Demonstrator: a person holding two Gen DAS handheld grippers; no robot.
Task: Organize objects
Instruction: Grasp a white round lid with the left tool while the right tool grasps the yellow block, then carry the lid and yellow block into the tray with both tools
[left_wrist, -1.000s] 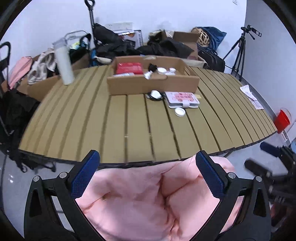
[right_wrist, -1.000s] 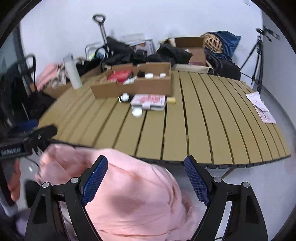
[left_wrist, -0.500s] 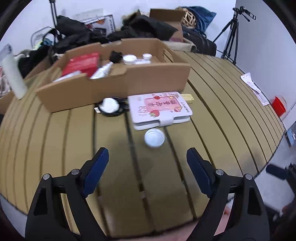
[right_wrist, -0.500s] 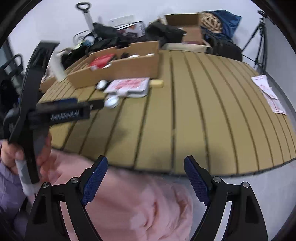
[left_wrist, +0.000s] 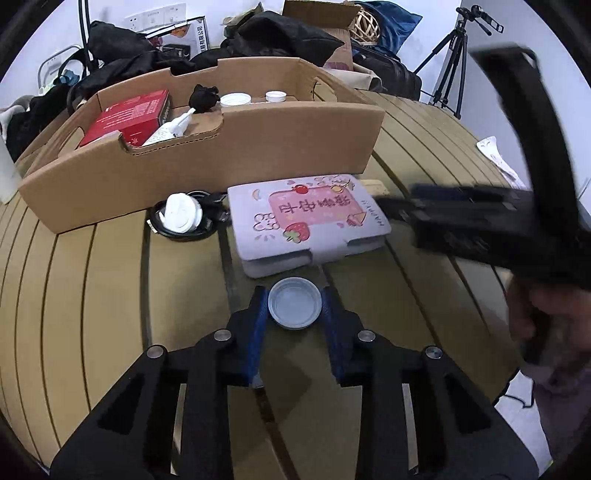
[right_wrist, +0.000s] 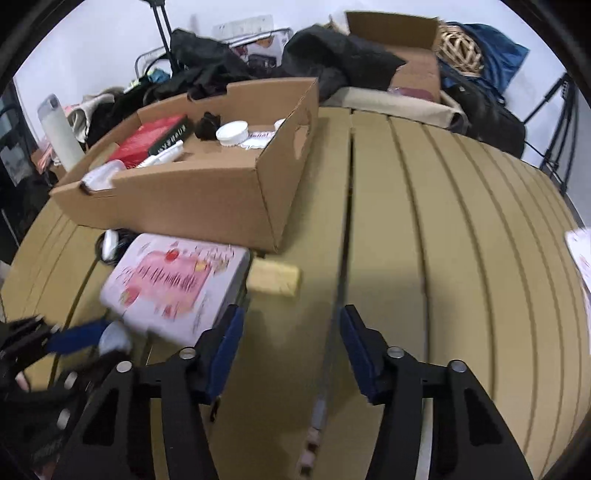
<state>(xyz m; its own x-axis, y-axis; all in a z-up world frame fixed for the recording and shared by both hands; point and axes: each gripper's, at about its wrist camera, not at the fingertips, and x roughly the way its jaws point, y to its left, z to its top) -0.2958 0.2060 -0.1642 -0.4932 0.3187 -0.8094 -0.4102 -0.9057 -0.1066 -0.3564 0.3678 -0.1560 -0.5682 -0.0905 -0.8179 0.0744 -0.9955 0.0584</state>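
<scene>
A small white round lid (left_wrist: 294, 308) lies on the slatted table (left_wrist: 110, 295) just in front of a grey-pink strawberry case (left_wrist: 306, 218). My left gripper (left_wrist: 293, 310) is closing, with its blue pads against both sides of the lid. Behind the case stands an open cardboard box (left_wrist: 207, 162) holding a red box (left_wrist: 129, 114), a white tube and jars. My right gripper (right_wrist: 288, 332) hovers low over the table with its jaws closing and nothing between them. A yellow block (right_wrist: 273, 278) lies just ahead of it, beside the case (right_wrist: 173, 284).
A white charger on a coiled black cable (left_wrist: 181, 214) sits left of the case. A white bottle (right_wrist: 61, 129) stands far left. Bags, dark clothes and a tripod (left_wrist: 447, 74) crowd the back. Papers (right_wrist: 581, 254) lie at the table's right edge.
Both grippers came forward from over a pink garment at the table's edge. The left one dropped onto the white lid and narrowed around it. The right one narrowed and moved up beside the case.
</scene>
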